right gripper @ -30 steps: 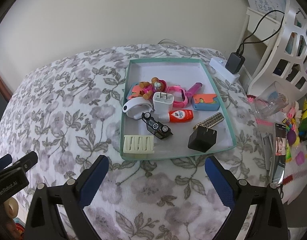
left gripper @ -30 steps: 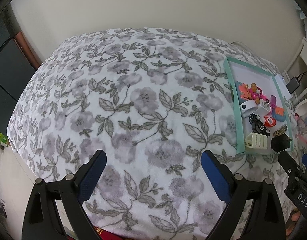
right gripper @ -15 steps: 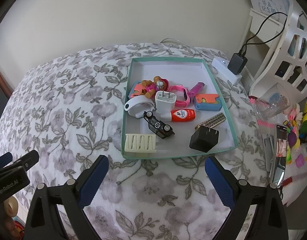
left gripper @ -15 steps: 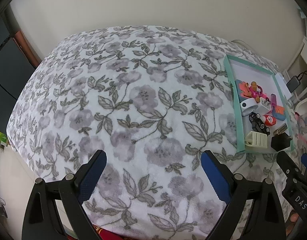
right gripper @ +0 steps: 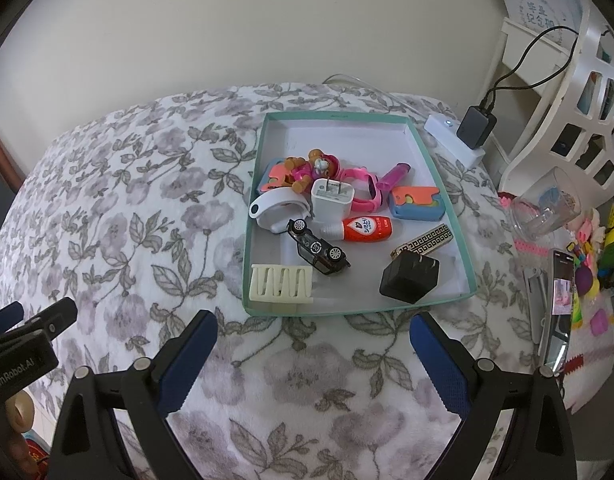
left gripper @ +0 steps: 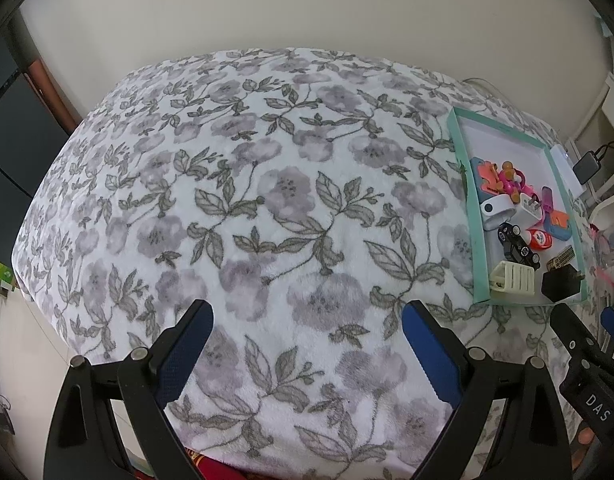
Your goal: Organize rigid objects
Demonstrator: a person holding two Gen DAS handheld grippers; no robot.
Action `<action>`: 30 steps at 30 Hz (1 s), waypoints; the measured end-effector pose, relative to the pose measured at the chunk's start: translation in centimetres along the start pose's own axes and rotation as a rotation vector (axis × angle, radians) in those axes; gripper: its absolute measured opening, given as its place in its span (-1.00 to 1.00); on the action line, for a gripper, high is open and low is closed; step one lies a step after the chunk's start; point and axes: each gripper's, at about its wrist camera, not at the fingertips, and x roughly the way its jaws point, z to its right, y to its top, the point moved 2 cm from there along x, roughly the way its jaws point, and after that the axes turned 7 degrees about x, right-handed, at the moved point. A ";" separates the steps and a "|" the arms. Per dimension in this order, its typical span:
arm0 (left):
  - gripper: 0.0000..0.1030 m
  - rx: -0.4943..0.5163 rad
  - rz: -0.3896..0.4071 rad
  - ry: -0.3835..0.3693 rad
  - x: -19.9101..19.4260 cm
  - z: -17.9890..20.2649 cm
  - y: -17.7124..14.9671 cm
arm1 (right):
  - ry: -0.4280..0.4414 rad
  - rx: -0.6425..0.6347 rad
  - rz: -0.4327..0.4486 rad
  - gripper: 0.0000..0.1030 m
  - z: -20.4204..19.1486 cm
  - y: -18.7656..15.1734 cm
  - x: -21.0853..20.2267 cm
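Right wrist: right gripper wide open, empty, above blanket.

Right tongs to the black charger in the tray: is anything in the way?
Only the tray's low near wall lies between the open right tongs and the black charger. Coming from above, nothing visible covers it; the patterned bar lies just behind.

A white blanket printed with grey-lilac flowers and olive-grey leaves lies under a mint-green box lid with a white inside. In it lie a white charger, a black charger, a black toy car, a red bottle, a pink watch, a cream comb-like rack and a gold-and-black key-patterned bar.
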 end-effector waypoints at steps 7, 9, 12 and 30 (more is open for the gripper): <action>0.85 0.001 -0.003 -0.001 0.0 0.0 0.0 | 0.000 -0.002 -0.002 0.92 0.0 -0.1 0.1; 0.85 0.000 -0.002 0.000 0.0 0.0 0.0 | -0.001 -0.002 -0.002 0.92 0.0 -0.1 0.1; 0.85 0.000 -0.003 0.000 0.0 0.0 0.0 | -0.001 -0.001 -0.002 0.92 -0.1 0.0 0.1; 0.85 -0.029 -0.015 0.018 0.2 0.0 0.0 | -0.003 -0.012 -0.010 0.92 -0.1 -0.2 0.3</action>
